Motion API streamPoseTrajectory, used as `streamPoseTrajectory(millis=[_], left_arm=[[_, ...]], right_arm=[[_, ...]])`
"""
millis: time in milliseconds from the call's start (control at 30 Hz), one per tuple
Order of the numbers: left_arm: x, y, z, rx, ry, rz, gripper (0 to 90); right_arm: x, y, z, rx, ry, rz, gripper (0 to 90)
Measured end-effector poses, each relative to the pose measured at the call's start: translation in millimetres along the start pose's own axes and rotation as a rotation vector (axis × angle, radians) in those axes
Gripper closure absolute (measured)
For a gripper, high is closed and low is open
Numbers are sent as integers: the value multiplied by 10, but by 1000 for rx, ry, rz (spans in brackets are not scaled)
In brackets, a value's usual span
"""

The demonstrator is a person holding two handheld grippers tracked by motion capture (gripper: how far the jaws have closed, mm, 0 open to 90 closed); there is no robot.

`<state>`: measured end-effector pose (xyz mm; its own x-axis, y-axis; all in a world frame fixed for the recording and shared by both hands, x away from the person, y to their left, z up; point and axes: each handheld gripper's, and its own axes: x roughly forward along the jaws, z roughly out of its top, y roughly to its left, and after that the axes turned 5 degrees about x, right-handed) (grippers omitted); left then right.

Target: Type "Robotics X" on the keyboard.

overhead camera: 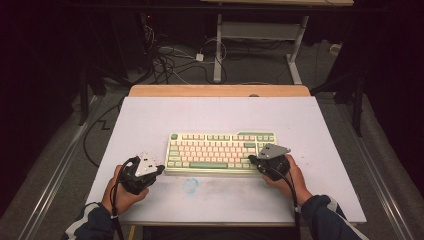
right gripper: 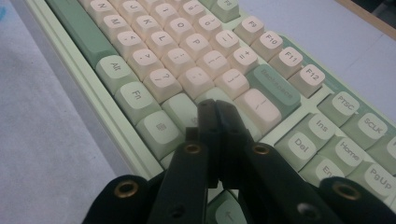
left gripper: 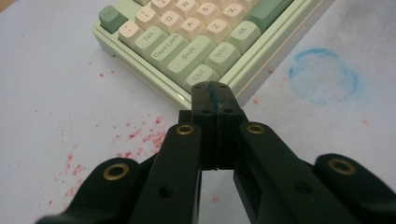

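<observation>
A pale green keyboard (overhead camera: 220, 150) with cream and green keys lies across the middle of the white table top (overhead camera: 150, 115). My left gripper (overhead camera: 161, 169) points at the keyboard's near left corner; in the left gripper view its jaws (left gripper: 215, 91) are pressed together with nothing between them, tips by the Ctrl key (left gripper: 201, 74). My right gripper (overhead camera: 251, 159) is over the keyboard's near right part. In the right gripper view its jaws (right gripper: 215, 108) are shut above the keys near the green Backspace key (right gripper: 273, 89).
A blue ring stain (overhead camera: 190, 185) marks the table in front of the keyboard, and red specks (left gripper: 135, 135) dot the surface by the left corner. Beyond the table's wooden far edge (overhead camera: 220, 90) are floor cables (overhead camera: 165, 60) and another table's legs (overhead camera: 218, 50).
</observation>
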<state>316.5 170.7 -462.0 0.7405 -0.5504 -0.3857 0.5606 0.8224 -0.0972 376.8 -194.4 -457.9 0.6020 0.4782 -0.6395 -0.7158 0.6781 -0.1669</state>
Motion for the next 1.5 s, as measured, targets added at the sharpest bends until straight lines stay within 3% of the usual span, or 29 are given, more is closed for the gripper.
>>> streamPoseTrajectory(millis=[233,433,800,1200,1500], left_arm=[[93,-9,54,22,22,-1,869],[268,-12,135,29,27,-13,869],[549,-131,309,55,34,-56,869],[814,-267,297,96,77,-74,863],[873,-318,290,104,93,-92,862]], right_arm=[[0,-2,-2,4,-1,2,900],[0,-1,-5,7,-3,2,900],[6,2,-2,-3,-4,-4,900],[5,8,-2,-4,-2,-8,900],[5,8,-2,-6,-2,-7,900]])
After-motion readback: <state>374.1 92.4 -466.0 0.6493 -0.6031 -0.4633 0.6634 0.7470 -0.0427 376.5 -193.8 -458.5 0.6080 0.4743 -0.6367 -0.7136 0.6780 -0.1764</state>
